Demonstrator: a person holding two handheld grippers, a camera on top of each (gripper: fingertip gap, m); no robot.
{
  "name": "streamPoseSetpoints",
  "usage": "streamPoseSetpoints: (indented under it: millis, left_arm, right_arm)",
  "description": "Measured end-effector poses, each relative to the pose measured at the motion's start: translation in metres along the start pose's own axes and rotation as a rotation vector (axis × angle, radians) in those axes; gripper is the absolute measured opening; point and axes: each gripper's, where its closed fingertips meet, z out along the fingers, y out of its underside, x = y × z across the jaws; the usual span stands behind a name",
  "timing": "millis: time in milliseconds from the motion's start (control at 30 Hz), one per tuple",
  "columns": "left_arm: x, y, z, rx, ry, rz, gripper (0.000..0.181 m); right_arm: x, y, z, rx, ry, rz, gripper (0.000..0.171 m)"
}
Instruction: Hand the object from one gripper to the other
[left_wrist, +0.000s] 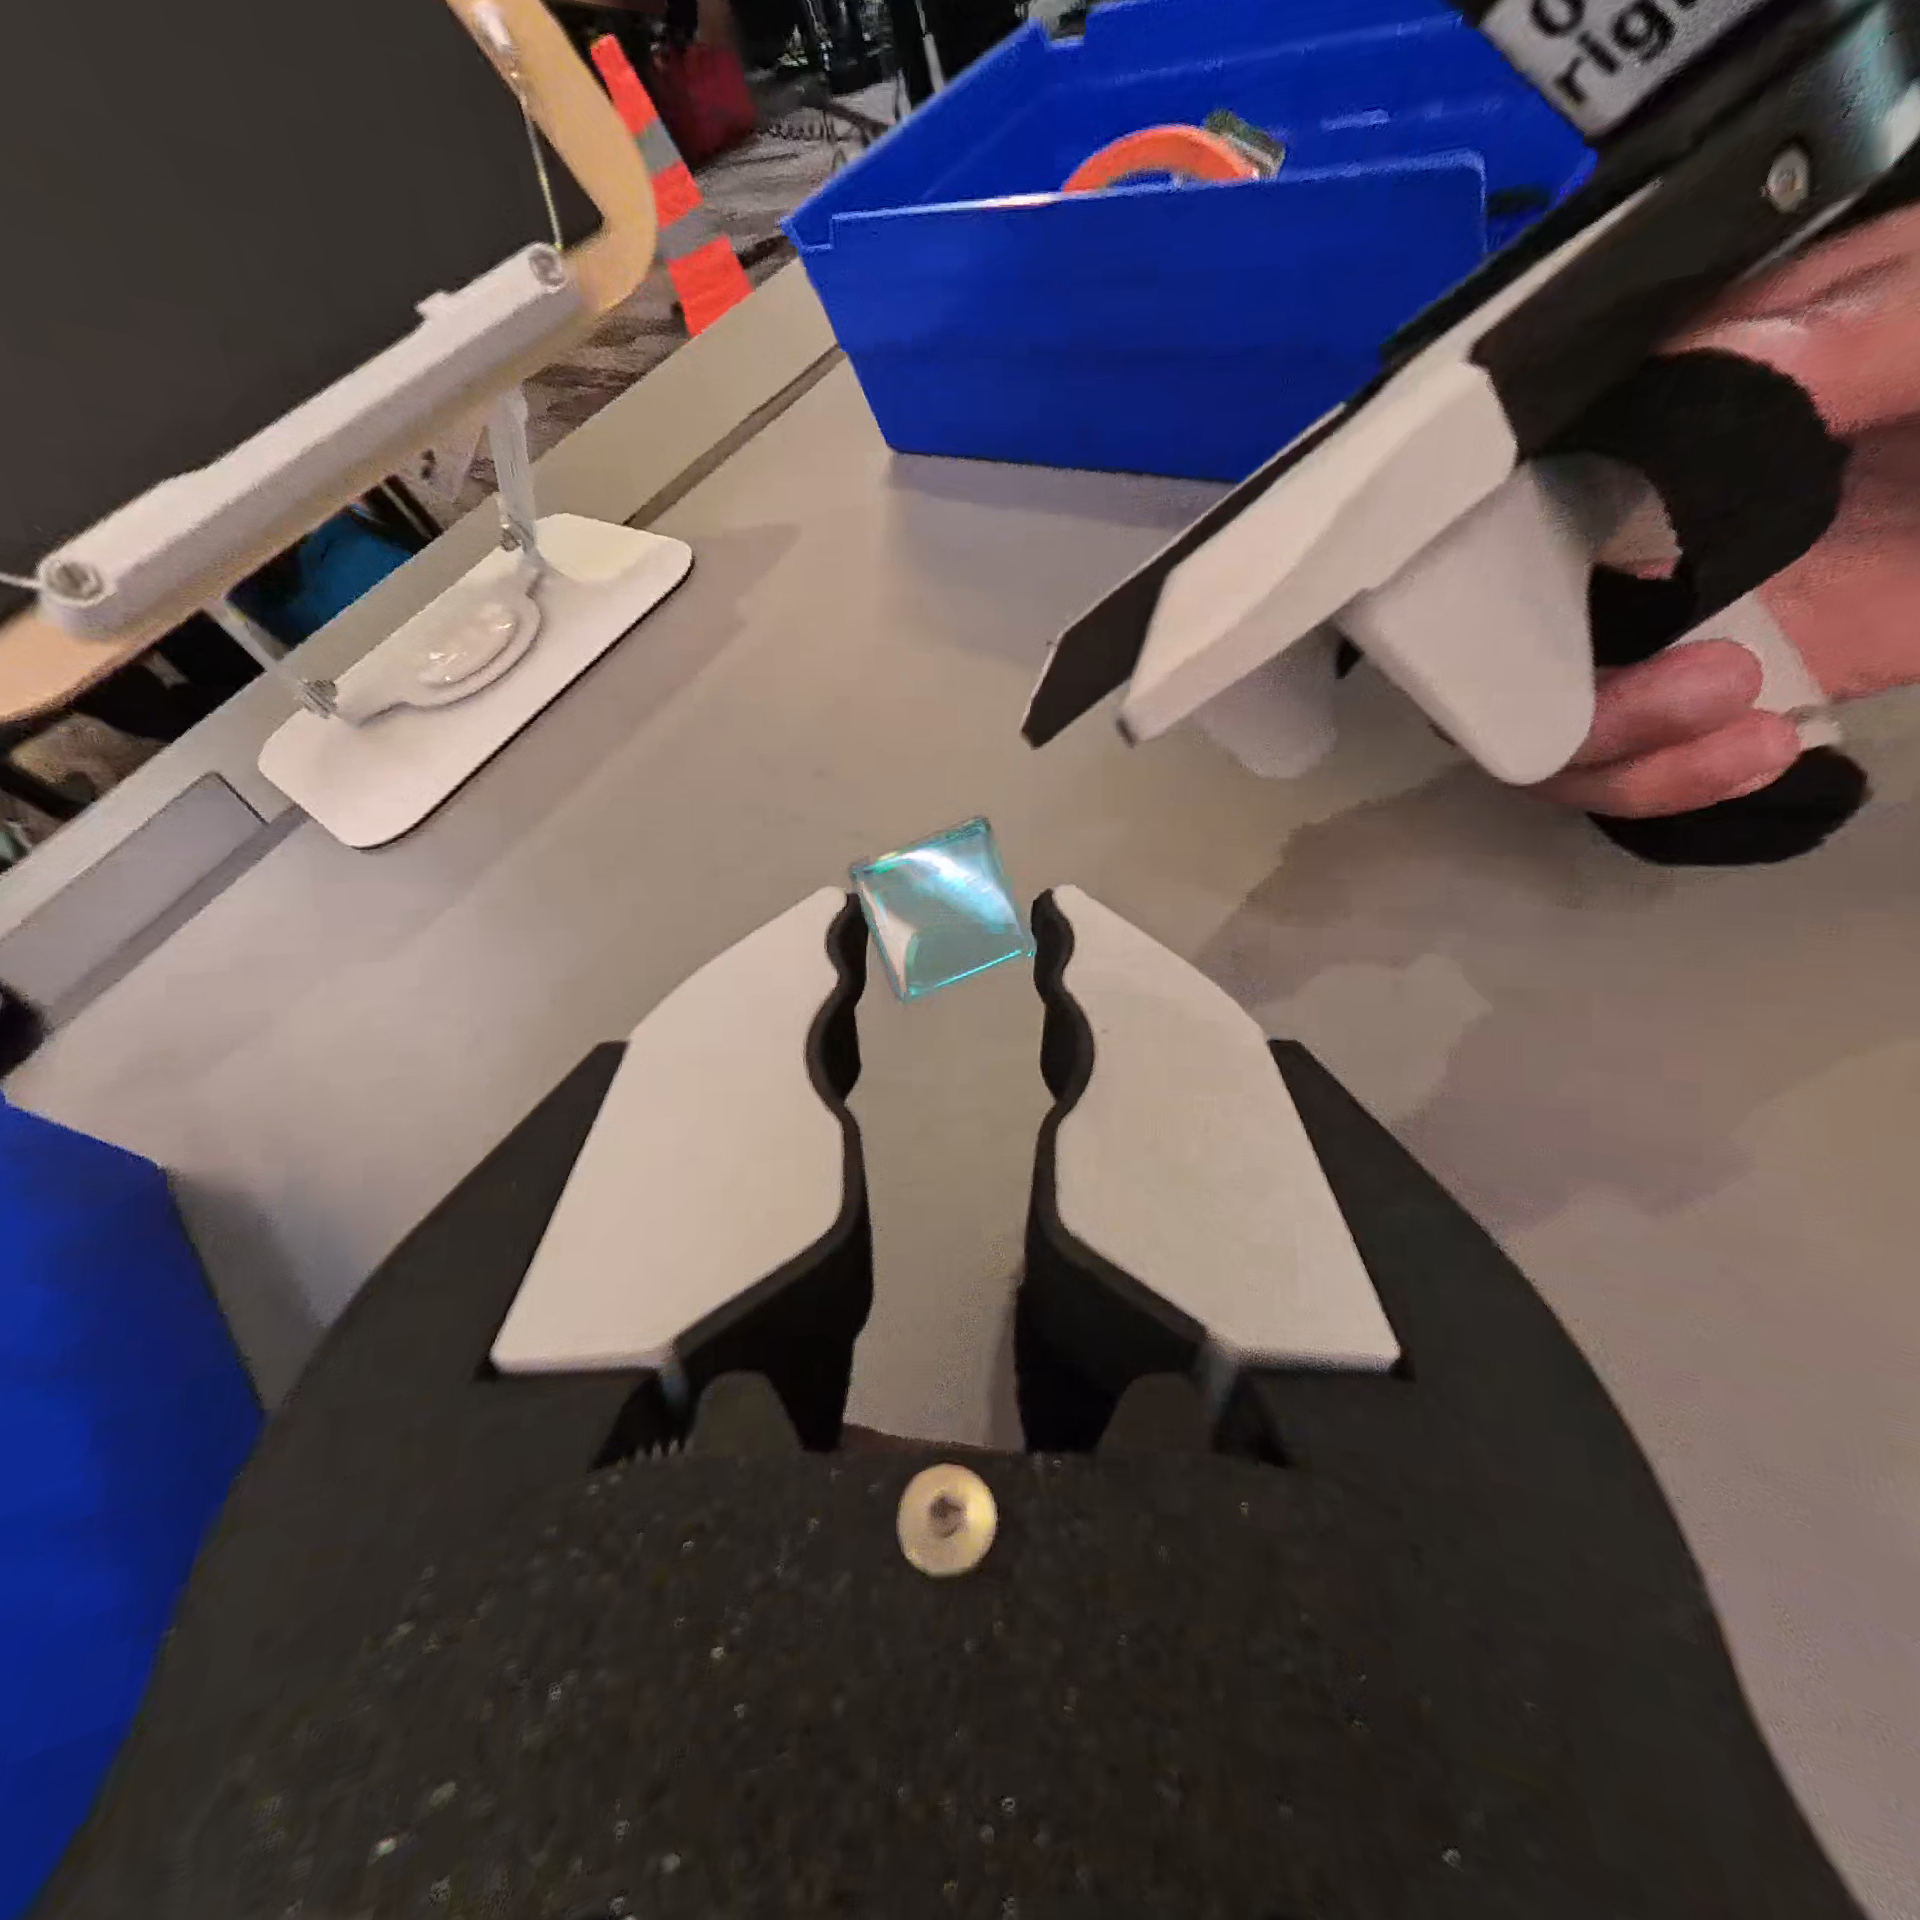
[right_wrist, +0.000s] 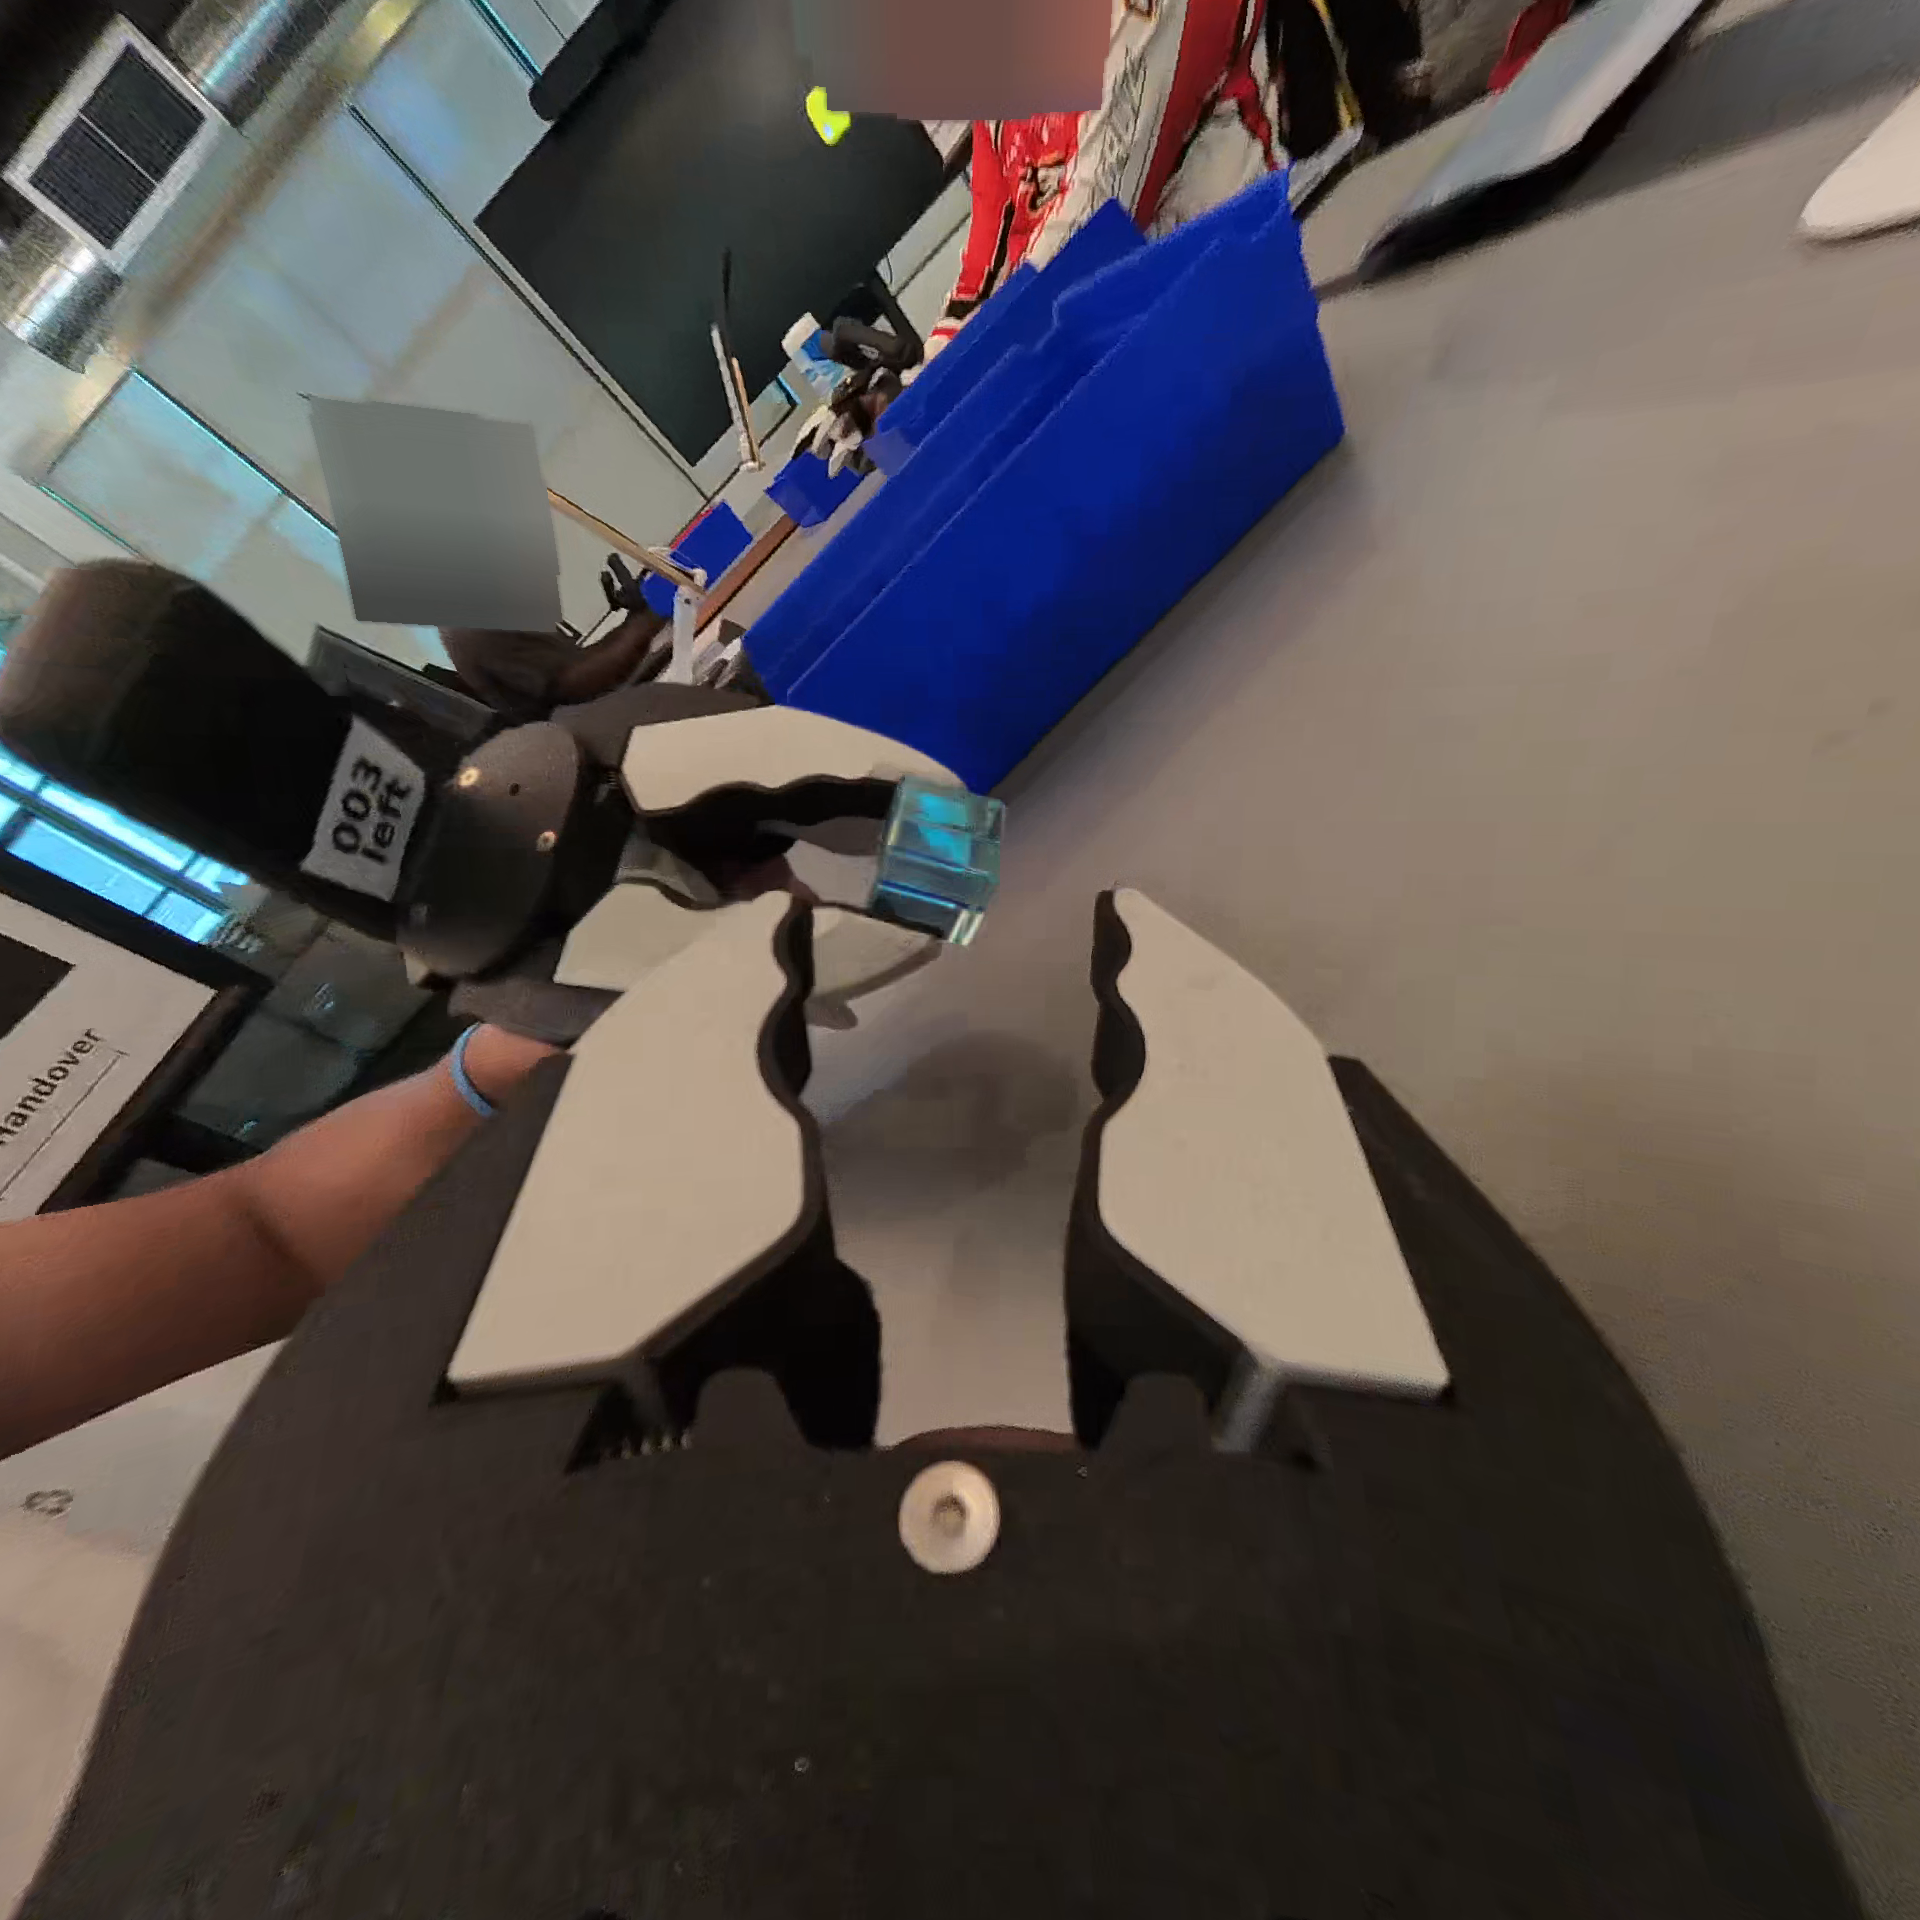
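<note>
The left gripper (left_wrist: 945, 920) held a clear teal cube (left_wrist: 940, 906) pinched at the very tips of its fingers (left_wrist: 727, 1039), lifted off the grey table (left_wrist: 1455, 1143), most of the cube standing proud beyond them. The right gripper (right_wrist: 951, 914) stood near, its fingers (right_wrist: 1216, 1091) spread wide and empty, the cube just ahead of its left fingertip. Judgement: the receiver should centre its gap on the exposed faces and close squarely before the giver lets go; the glossy faces may slip if caught on an edge.
</note>
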Motion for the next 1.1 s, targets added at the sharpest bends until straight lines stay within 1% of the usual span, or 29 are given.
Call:
streamPoseSetpoints:
  millis: [100, 167, 233, 400, 433, 467, 500, 700, 800, 867, 933, 1033, 1100]
  left_arm:
    - [0.008, 0.005, 0.005, -0.043, -0.025, 0.118, 0.031]
    - [0.012, 0.009, 0.008, -0.064, -0.029, 0.158, 0.03]
    - [0.017, 0.009, 0.01, -0.065, -0.006, 0.139, 0.03]
    - [0.019, 0.009, 0.012, -0.072, -0.014, 0.151, 0.031]
    - [0.02, 0.01, 0.012, -0.074, -0.01, 0.152, 0.031]
    - [0.021, 0.01, 0.012, -0.076, -0.009, 0.155, 0.031]
    - [0.021, 0.01, 0.013, -0.076, -0.014, 0.16, 0.031]
    - [0.024, 0.012, 0.015, -0.065, -0.012, 0.148, 0.031]
    - [0.027, 0.014, 0.015, -0.059, 0.025, 0.113, 0.033]
    - [0.028, 0.014, 0.013, -0.053, 0.048, 0.056, 0.038]
    - [0.025, 0.01, 0.006, -0.048, 0.06, -0.033, 0.039]
    - [0.032, -0.002, -0.009, -0.026, 0.129, -0.187, 0.044]
    - [0.041, -0.004, -0.021, -0.007, 0.159, -0.258, 0.044]
  right_arm:
    - [-0.006, 0.008, 0.009, -0.036, -0.017, 0.014, 0.051]
    - [-0.003, 0.013, 0.015, -0.058, 0.006, 0.004, 0.05]
    - [0.002, 0.017, 0.019, -0.068, 0.021, 0.019, 0.05]
    - [0.01, 0.026, 0.024, -0.085, 0.033, 0.085, 0.047]
    - [0.01, 0.027, 0.025, -0.089, 0.027, 0.094, 0.042]
    - [0.009, 0.028, 0.025, -0.092, 0.014, 0.107, 0.033]
    - [0.008, 0.028, 0.025, -0.094, 0.002, 0.121, 0.03]
    - [0.011, 0.032, 0.024, -0.131, -0.012, 0.146, 0.029]
    - [0.019, 0.03, 0.021, -0.127, 0.054, 0.081, 0.029]
    - [0.028, 0.023, 0.014, -0.114, 0.114, 0.033, 0.029]
    - [0.035, 0.007, 0.001, -0.084, 0.182, -0.04, 0.029]
    - [0.031, -0.042, -0.037, 0.023, 0.277, -0.199, 0.029]
    - [0.026, -0.082, -0.075, 0.094, 0.359, -0.299, 0.029]
